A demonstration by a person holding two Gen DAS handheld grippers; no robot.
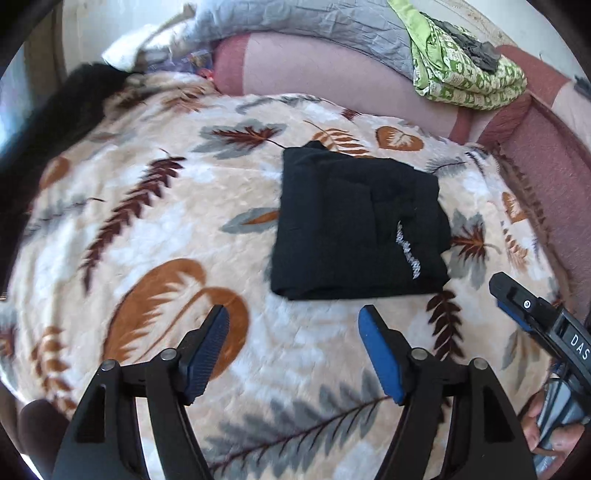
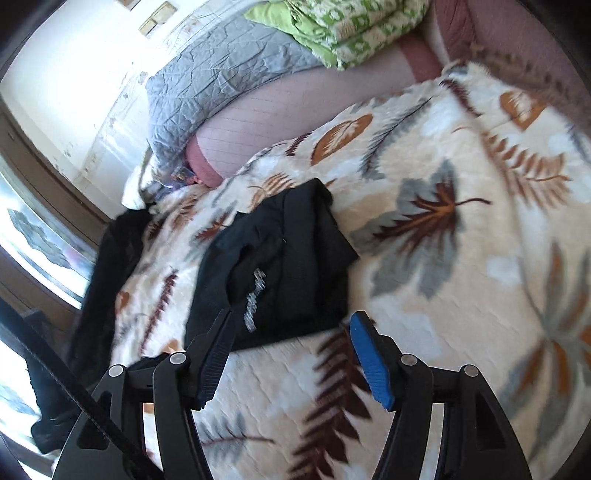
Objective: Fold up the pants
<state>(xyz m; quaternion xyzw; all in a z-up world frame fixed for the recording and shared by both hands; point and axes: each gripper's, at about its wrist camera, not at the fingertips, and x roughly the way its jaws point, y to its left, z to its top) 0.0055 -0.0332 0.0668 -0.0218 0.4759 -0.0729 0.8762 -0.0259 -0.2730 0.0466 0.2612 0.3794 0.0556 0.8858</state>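
Pants: the black pants (image 1: 360, 225) lie folded into a compact, roughly square bundle on the leaf-print fleece blanket (image 1: 155, 229), a pale script logo (image 1: 408, 254) showing on the top layer.
Left gripper: the left gripper (image 1: 293, 319) hovers just short of the bundle's near edge, jaws spread wide, nothing between them.
Right gripper: the right gripper (image 2: 290, 325) is likewise released and empty; its left finger (image 2: 218, 343) overlaps the bundle's near corner in the right wrist view, but contact cannot be judged.
Step in hand: the folding looks essentially finished; both tools appear clear of the cloth.
Next move: probably only a tidy-up. The far corner of the bundle (image 2: 314, 195) rises in a loose peak, so a light press or tuck there would square it.
Surroundings: a grey quilted cover (image 1: 314, 26) and a folded green patterned cloth (image 1: 465, 74) rest on the pink bolster (image 1: 325, 74) beyond the blanket; another dark garment (image 2: 110, 258) lies at the blanket's edge by the window.
Hard to make out: the black-on-black layers hide how many folds there are; the dark garment is blurred and partly cut off; the right wrist view is motion-smeared.
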